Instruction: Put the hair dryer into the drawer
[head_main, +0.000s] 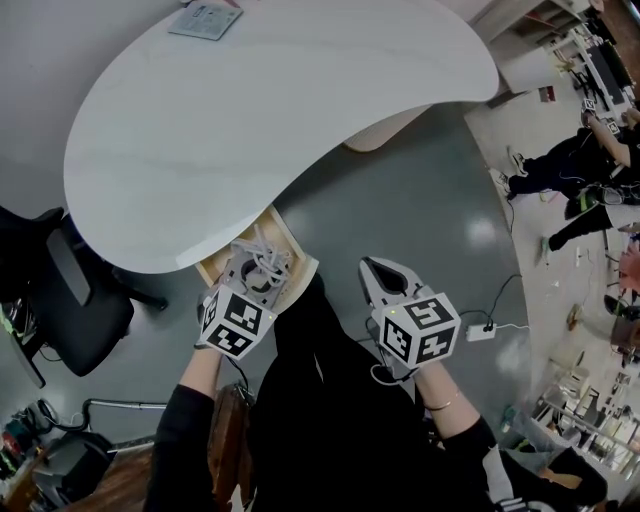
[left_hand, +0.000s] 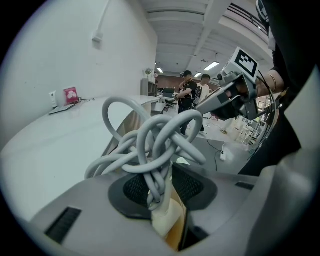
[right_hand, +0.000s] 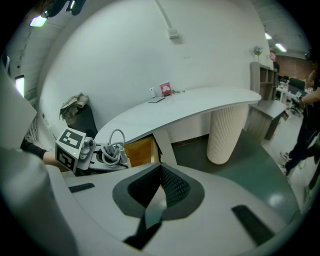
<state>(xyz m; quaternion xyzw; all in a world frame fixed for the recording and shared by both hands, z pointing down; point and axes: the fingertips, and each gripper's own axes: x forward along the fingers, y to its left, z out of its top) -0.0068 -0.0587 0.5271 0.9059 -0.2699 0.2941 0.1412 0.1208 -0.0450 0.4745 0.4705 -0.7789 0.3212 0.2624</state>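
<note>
**Q:** How many claws are there, and in what state?

**A:** Two, both mine. My left gripper (head_main: 258, 262) is clamped on the hair dryer (left_hand: 167, 220); one cream-coloured part of it sits pinched between the two dark pads (left_hand: 135, 189). My right gripper (head_main: 383, 268) has its jaws pressed together with nothing between them. It hangs over the grey floor (head_main: 420, 180), apart from the drawer.

**Q:** And the hair dryer itself?

**A:** One. Its one grey cord (left_hand: 155, 140), wound into a single knotted bundle of several loops, stands up in front of my left jaws. In the head view, dryer and cord are over the one open drawer (head_main: 295, 238). The drawer is wood-lined and juts from under the edge of the one white table (head_main: 280, 100). Whether the dryer touches the drawer's bottom I cannot tell.

**Q:** What else is there?

**A:**
- One flat card (head_main: 205, 20) at the table's far edge.
- One black chair (head_main: 70, 300) to my left.
- One ribbed pedestal (right_hand: 227, 130) under the table.
- One white plug block (head_main: 481, 332) on the floor, near my right gripper.
- Two people (left_hand: 189, 92) standing far off.
</note>
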